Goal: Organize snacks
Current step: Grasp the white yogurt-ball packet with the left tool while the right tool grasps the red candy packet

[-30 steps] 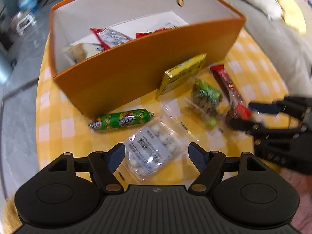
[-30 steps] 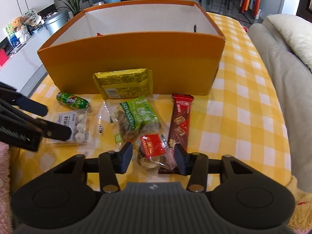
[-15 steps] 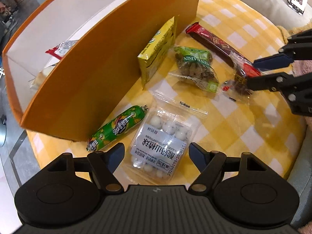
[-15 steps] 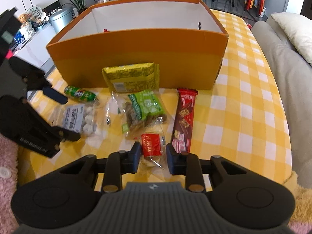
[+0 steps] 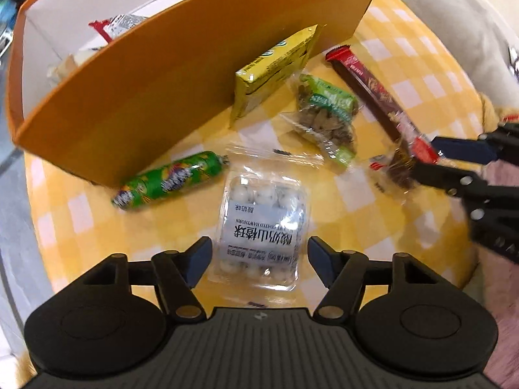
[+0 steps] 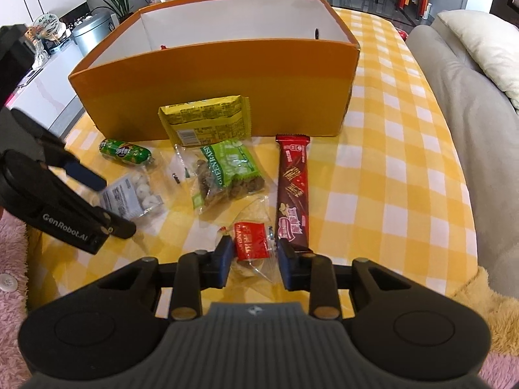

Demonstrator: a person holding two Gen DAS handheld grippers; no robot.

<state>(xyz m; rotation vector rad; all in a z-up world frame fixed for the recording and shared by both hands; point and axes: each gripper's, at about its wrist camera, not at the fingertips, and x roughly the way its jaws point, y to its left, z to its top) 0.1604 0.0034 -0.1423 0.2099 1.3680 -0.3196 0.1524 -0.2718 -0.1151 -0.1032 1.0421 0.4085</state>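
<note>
A clear pack of white hawthorn balls [image 5: 262, 223] lies on the yellow checked cloth between the fingers of my left gripper [image 5: 261, 256]. Its jaws are closing and the pads stand just clear of the pack. My right gripper [image 6: 256, 253] has its pads against a small red-labelled packet [image 6: 251, 240], while the jaws ease slightly apart. In front of the orange box [image 6: 227, 74] lie a green sausage stick [image 6: 125, 152], a green raisin bag [image 6: 230, 168] and a dark red chocolate bar [image 6: 292, 178]. A yellow packet [image 6: 204, 123] leans on the box wall.
Several snacks lie inside the box [image 5: 116, 24]. A grey sofa with a cream cushion [image 6: 470, 81] runs along the right of the table. Pink fluffy fabric [image 6: 13, 227] borders the left edge. The left gripper [image 6: 113, 206] shows at the left of the right wrist view.
The right gripper's fingers closed in from wide apart onto the small red packet. The left gripper tilted over the hawthorn pack and its fingers drew a little nearer together.
</note>
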